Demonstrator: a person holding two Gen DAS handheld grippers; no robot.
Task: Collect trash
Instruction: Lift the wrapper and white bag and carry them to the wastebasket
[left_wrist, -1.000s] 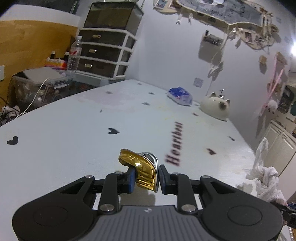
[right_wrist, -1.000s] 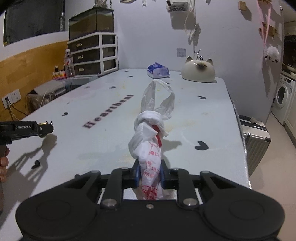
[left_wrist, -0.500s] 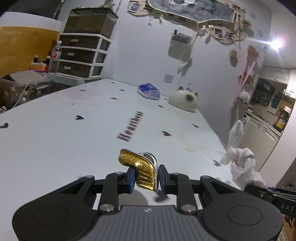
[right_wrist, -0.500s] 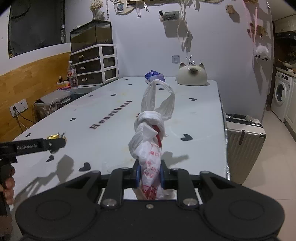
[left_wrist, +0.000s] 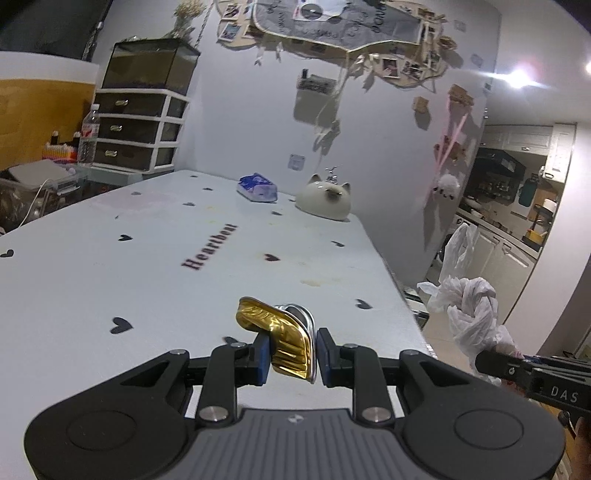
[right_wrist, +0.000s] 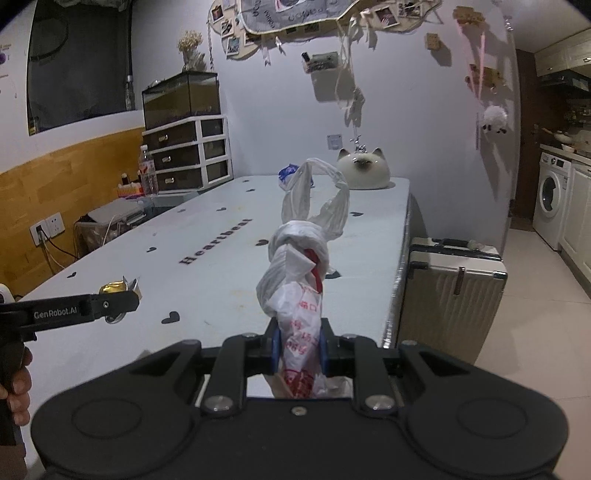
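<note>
Gold wrapper (left_wrist: 286, 341), knotted bag (right_wrist: 299, 295) gripped

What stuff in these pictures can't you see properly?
- Right wrist view: the bottom of the bag is hidden behind the right claw.
- Left wrist view: the lower edge of the gold wrapper is hidden between the left claw pads.
- Both views: where the trash goes; no bin shows.
- Right wrist view: the red print on the bag is too crumpled to read.
- Right wrist view: the blue packet is mostly behind the bag's handles.

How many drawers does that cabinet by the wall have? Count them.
3 drawers show, stacked in the cabinet: top, middle, bottom. Clutter might hide anything lower.
</note>
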